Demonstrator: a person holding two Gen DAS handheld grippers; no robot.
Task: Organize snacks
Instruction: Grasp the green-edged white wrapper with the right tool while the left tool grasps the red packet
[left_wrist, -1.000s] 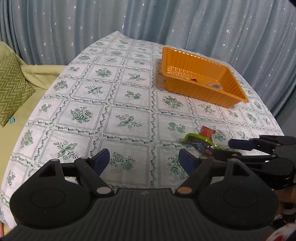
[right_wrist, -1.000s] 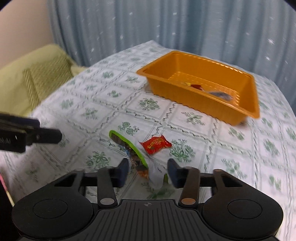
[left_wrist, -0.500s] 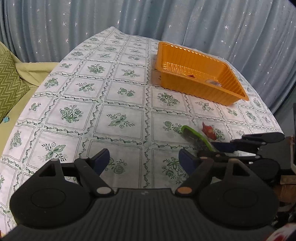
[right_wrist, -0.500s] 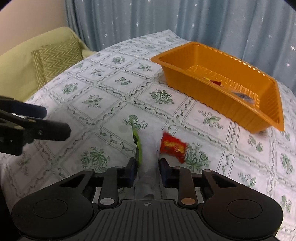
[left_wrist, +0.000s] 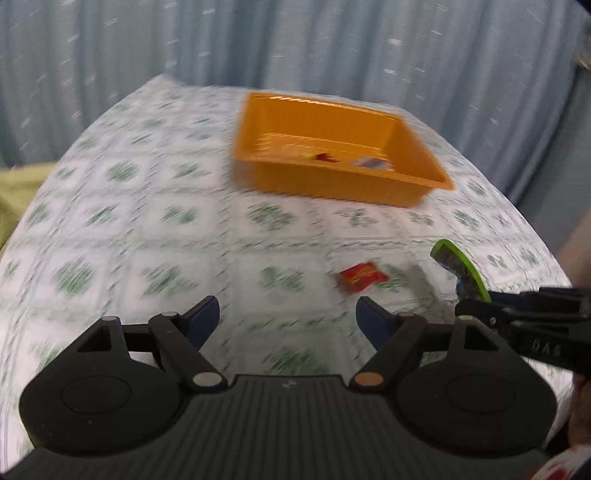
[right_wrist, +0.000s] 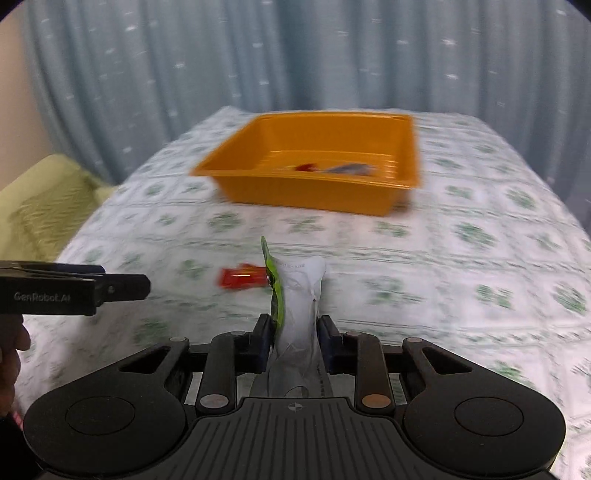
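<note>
My right gripper (right_wrist: 295, 341) is shut on a green-edged clear snack packet (right_wrist: 297, 295) and holds it upright above the table; the packet also shows in the left wrist view (left_wrist: 461, 267). A red snack packet (left_wrist: 362, 277) lies on the cloth, also seen in the right wrist view (right_wrist: 242, 277). My left gripper (left_wrist: 288, 319) is open and empty above the cloth, just short of the red packet. The orange tray (left_wrist: 413, 192) stands further back with a couple of snacks inside; it also shows in the right wrist view (right_wrist: 306, 192).
The table carries a white cloth with green flower squares (left_wrist: 110, 240). Blue star curtains (right_wrist: 295, 55) hang behind. A green sofa (right_wrist: 40, 206) sits at the left. The right gripper's body (left_wrist: 535, 332) is close to my left gripper's right side.
The right gripper has closed on the green-edged packet and lifted it off the cloth. Both grippers have swung toward the tray, and the views are blurred by motion.
</note>
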